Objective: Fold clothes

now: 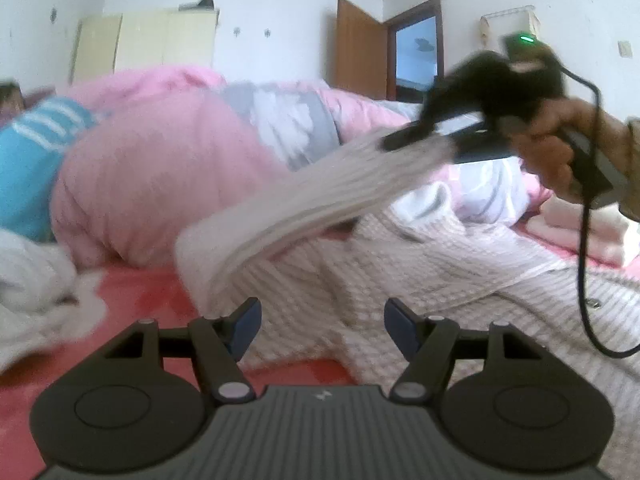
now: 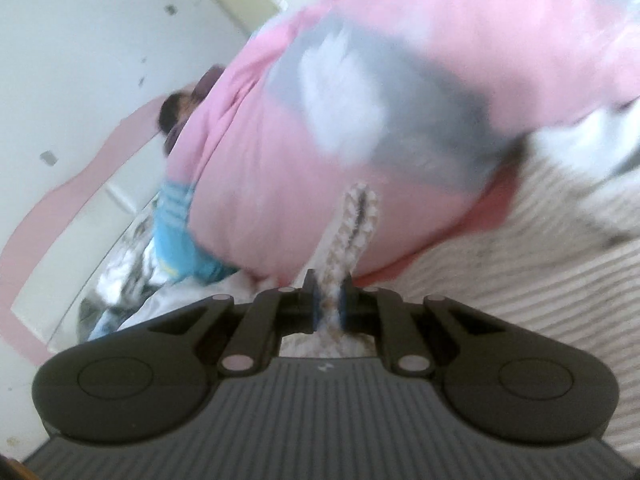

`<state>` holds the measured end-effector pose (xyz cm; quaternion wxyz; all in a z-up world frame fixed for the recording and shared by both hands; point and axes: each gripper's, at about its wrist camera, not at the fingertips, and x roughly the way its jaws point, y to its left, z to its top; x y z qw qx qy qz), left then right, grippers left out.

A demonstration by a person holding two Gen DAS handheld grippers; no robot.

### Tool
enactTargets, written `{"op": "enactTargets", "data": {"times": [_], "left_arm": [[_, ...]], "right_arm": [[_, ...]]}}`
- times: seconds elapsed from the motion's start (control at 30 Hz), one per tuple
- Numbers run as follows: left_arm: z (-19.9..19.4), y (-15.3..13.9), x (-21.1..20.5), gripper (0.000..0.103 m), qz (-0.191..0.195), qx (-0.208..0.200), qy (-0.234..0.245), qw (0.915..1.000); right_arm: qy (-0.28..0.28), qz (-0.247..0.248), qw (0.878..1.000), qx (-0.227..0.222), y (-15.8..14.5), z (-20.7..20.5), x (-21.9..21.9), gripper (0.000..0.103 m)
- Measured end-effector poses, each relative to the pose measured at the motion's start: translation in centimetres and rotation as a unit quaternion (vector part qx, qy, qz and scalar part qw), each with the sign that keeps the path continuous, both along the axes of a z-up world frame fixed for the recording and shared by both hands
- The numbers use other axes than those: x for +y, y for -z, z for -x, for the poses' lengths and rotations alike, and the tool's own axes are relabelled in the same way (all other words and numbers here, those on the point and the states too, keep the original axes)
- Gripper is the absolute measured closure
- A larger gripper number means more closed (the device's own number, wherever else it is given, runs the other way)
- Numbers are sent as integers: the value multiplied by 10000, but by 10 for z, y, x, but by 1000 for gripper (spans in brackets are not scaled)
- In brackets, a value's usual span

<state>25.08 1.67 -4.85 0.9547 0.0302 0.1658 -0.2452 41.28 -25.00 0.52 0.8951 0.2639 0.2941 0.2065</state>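
Left wrist view: the left gripper [image 1: 322,316] hangs low over the bed [image 1: 132,288], its fingers [image 1: 248,318] apart with nothing between them. Just ahead lies the task's thing, one cream ribbed knit sweater [image 1: 420,276], spread across the red sheet. One sleeve [image 1: 320,196] of it is lifted and stretched up to the right, where the right gripper [image 1: 420,136], held in a person's hand [image 1: 560,148], pinches the cuff end. Behind sit one pink duvet [image 1: 160,168], one blue striped garment [image 1: 36,152] at the left, and a small stack of folded pale pink items [image 1: 580,232] at the right edge; I cannot count the pieces in it.

Right wrist view: the right gripper [image 2: 329,304] has its fingers [image 2: 314,304] clamped on a narrow bunch of the knit [image 2: 352,232], which sticks up between them. The striped body of the sweater lies below to the right, though the picture is blurred.

The sweater looks soft, limp and light, thick enough to hold in a pinch but likely to stretch and sag. A good hold, I judge, is at the cuff, shoulder seam or hem, where the fabric bunches.
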Motion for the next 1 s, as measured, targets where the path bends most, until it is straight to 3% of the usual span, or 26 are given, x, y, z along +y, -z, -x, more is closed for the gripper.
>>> {"op": "enactTargets", "data": {"times": [0.1, 0.27, 0.33, 0.63, 0.77, 1.0], "left_arm": [[-11, 3, -9, 34, 28, 365, 102, 9993], [-26, 20, -42, 34, -984, 775, -60, 9921], [-35, 24, -46, 33, -1165, 946, -160, 9886], [-24, 28, -47, 28, -1342, 943, -341, 9859], [-18, 26, -52, 24, -1400, 919, -464, 9848], [-18, 25, -56, 22, -1477, 890, -542, 9835]], "right_arm": [[383, 248, 9989, -106, -11, 13, -39, 96], [962, 738, 9926, -107, -16, 31, -103, 96], [1144, 930, 9891, -52, -11, 35, -123, 96], [1631, 1185, 9788, 356, 29, 37, -187, 96], [1790, 1117, 9772, 226, 29, 45, -215, 96], [1891, 915, 9760, 579, 66, 54, -249, 96]]}}
